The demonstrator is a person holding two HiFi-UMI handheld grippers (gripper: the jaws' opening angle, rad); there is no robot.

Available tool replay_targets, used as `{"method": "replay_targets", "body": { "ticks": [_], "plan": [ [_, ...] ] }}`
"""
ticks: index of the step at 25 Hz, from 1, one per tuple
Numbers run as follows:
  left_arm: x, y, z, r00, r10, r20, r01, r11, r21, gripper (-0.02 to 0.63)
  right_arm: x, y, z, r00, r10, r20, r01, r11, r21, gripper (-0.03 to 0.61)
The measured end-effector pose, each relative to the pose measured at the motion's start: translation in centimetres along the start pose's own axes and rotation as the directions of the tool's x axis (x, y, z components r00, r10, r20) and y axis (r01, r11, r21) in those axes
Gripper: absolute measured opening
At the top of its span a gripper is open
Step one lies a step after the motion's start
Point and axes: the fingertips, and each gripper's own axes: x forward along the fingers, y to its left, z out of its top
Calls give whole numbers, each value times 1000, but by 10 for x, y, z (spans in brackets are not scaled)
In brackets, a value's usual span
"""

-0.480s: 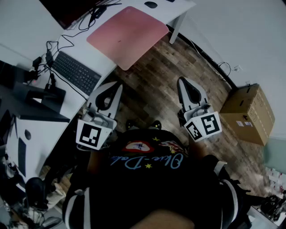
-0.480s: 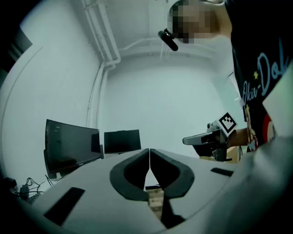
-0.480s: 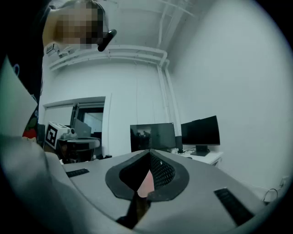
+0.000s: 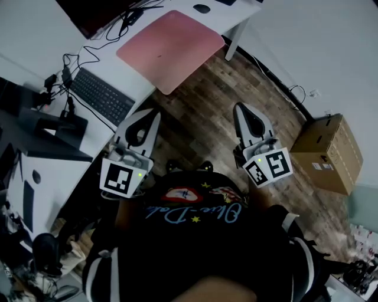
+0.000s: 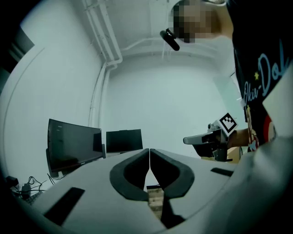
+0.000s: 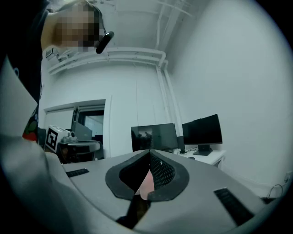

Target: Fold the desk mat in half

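Far left, a black keyboard (image 4: pixel 101 95) sits at an angle on the white counter (image 4: pixel 129 78), with cables (image 4: pixel 65 68) trailing off its far end toward a dark monitor (image 4: pixel 88 15) at the top edge. Just right of that, here's the pink desk mat (image 4: pixel 170 48): it lies flat and unfolded on the counter, nothing touching it, its near corner at or just past the counter's edge. A dark mouse (image 4: pixel 201 8) rests beyond the mat's far side.

Now the left tool (image 4: pixel 157 113). It's held level in front of the person's dark shirt (image 4: pixel 195 236), out over the wooden floor (image 4: pixel 201 124), short of the counter and well apart from the mat. In its own view the two jaws are pressed together tip to tip with nothing between them, and two dark screens stand in the distance.

On to the right tool (image 4: pixel 241 107). It's also level, side by side with the left one and apart from it, over the floor and clear of the mat. Its jaws meet at the tips too, pinching nothing; a patch of pink shows through the gap lower down behind them.

Far right, a cardboard box (image 4: pixel 328 152) stands on the floor by the wall.
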Motion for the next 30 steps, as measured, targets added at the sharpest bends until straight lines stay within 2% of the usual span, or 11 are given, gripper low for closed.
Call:
{"method": "replay_targets", "body": {
  "ticks": [19,30],
  "plan": [
    [31,-24,-3,999,-36,-19,36,999,-9,5,-24,-48,-4,997,-74,16,73,997,39,2],
    [72,-64,0,996,-90,-24,90,996,-2,6,-60,-93,-1,993,-119,20,118,992,43,2]
  ]
}}
